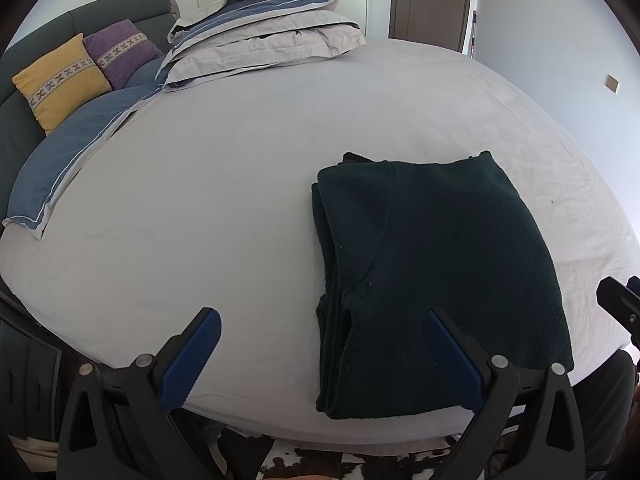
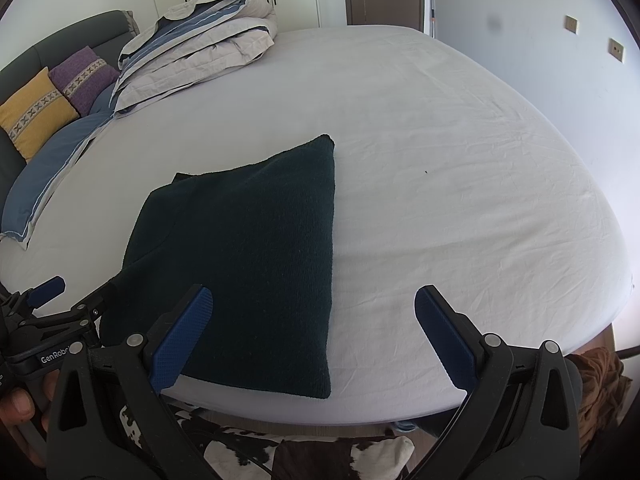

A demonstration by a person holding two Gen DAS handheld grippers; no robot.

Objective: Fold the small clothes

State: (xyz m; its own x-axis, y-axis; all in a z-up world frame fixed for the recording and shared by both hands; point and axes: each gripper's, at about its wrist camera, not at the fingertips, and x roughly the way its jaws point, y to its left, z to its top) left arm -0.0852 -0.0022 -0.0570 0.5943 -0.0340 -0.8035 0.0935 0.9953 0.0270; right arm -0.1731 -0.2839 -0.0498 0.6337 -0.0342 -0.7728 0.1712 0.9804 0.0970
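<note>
Left wrist view: the left gripper (image 1: 322,342) hovered with its blue pads (image 1: 192,356) spread wide and nothing between them, its right finger over the near left part of the folded dark green sweater (image 1: 436,280). In the right wrist view, the right gripper (image 2: 314,320) was likewise released and empty, its left finger over the near edge of the same sweater, which lay to that gripper's front left. The garment sat between the two grippers, near the front edge of the bed, its long axis running away from the fingers; stacked layers showed along its left side. Both grippers seemed about equally near it, so the fold looked largely done. Beneath it stretched a pale, lightly creased bed sheet (image 2: 460,160). Farther off lay a folded duvet (image 1: 264,36), a yellow cushion (image 1: 60,80), a purple cushion (image 1: 120,52) and a closed door (image 1: 430,0).
</note>
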